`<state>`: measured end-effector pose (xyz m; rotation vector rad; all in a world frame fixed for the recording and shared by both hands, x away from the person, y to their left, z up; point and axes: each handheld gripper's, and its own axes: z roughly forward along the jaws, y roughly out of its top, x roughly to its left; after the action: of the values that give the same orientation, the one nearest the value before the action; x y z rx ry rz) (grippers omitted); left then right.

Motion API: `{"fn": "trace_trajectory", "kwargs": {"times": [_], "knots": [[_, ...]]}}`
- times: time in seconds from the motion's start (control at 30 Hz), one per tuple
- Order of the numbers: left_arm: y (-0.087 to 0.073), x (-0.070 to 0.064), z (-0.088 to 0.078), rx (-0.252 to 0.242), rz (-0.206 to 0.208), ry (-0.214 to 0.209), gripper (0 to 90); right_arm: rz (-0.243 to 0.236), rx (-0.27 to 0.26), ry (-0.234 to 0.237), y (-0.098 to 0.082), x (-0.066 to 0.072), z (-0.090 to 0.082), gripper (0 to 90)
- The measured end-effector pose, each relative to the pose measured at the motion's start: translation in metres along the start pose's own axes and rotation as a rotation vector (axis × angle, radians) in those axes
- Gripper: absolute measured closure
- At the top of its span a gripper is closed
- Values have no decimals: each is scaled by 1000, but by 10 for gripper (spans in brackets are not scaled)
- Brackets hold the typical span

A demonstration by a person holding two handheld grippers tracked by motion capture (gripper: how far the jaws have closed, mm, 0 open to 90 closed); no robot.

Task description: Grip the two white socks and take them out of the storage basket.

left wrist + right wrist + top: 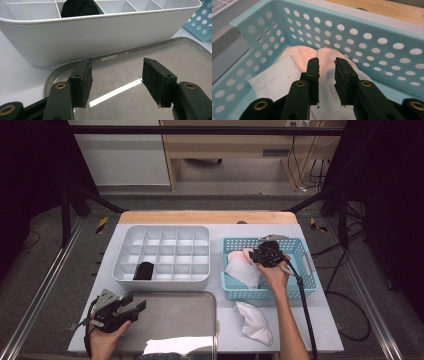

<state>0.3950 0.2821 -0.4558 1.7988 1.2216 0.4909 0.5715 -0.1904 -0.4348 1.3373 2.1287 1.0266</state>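
The blue basket (300, 287) serves as the landmark. In the high view the right claw (263, 256) hangs inside it, above a heap of socks (242, 270); another white sock (255, 322) lies on the worktop (325, 320) just in front of the basket. To the basket's left stands a white divided organiser (160, 252) with one black sock (145, 270) in a front compartment, and in front of that, further left of the basket, a metal tray (175, 320) with the left claw (135, 307) over its near-left corner.

The right gripper view adds what the high view blurs: the basket wall (367, 37) is thin plastic punched with rows of round holes, a ribbed white sock (277, 80) lies beside a smooth pink one (299, 56), and the jaws stand a narrow gap apart over the fabric, pads not pressing on it (whether they touch cloth below is hidden).

The left gripper view shows that claw's jaws wide apart with nothing between them, their black pads (83, 80) rough and worn at the edges. The tray (125, 75) is brushed steel with a bright reflected streak, and the organiser's glossy rounded wall (100, 37) rises just behind it.
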Motion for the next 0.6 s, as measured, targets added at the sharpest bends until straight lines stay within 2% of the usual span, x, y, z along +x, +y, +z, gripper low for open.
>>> {"fn": "trace_trajectory", "kwargs": {"times": [0.07,0.2,0.3,0.5,0.6], "knots": [[0,0,0,0,0,0,400,3,-4,7,1,-1,-4,676],[0,-1,1,2,2,0,400,-27,10,12,1,-1,-12,585],[0,-1,1,1,3,-1,400,-72,40,12,-1,0,-11,546],[0,0,0,1,1,-1,400,-88,91,42,-6,2,0,511],[0,0,0,2,1,0,400,-95,123,54,-9,2,3,552]]}}
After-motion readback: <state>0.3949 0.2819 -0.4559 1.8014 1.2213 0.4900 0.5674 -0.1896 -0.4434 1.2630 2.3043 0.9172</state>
